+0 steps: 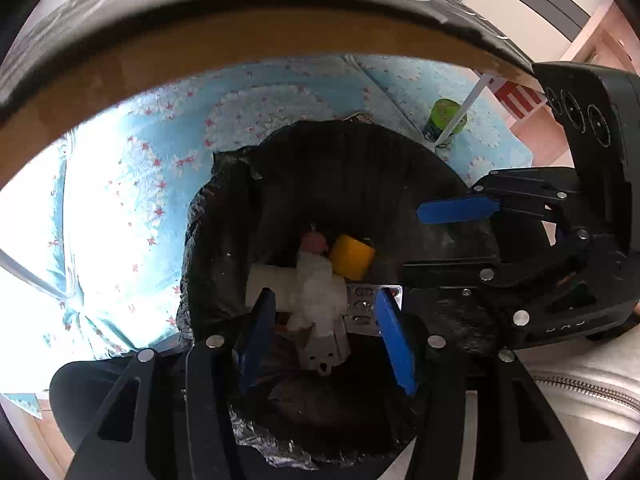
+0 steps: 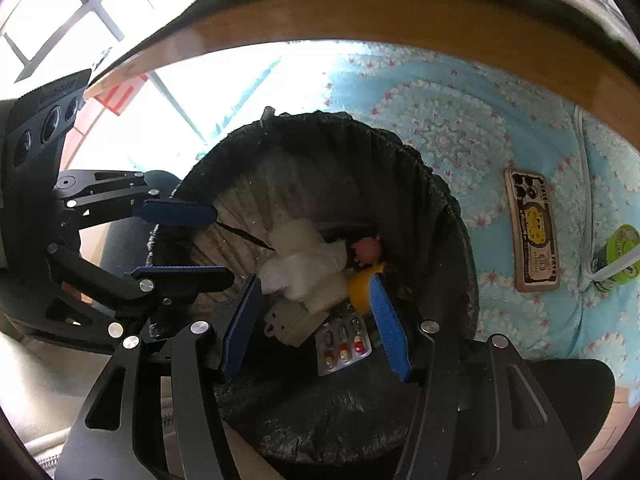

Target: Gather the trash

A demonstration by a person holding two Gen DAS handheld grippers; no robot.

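A trash bin lined with a black bag [image 1: 224, 216] [image 2: 448, 216] stands on a light blue mat. Inside lie white crumpled tissue [image 1: 316, 292] [image 2: 308, 268], a yellow cup [image 1: 352, 257] [image 2: 360, 284], a small pink item [image 1: 314, 242] [image 2: 366, 250], a grey box [image 1: 324, 354] [image 2: 290, 322] and a pill blister pack [image 1: 362, 306] [image 2: 344, 346]. My left gripper [image 1: 326, 340] [image 2: 180, 240] is open and empty above the bin. My right gripper [image 2: 316, 328] [image 1: 448, 236] is open and empty above the bin too.
A wooden table edge [image 1: 240, 36] [image 2: 360, 24] arches overhead. A green can [image 1: 444, 120] [image 2: 618, 254] and a phone in a patterned case [image 2: 534, 230] lie on the blue mat [image 1: 120, 184] [image 2: 480, 120]. A white cable [image 2: 582, 184] runs by the can.
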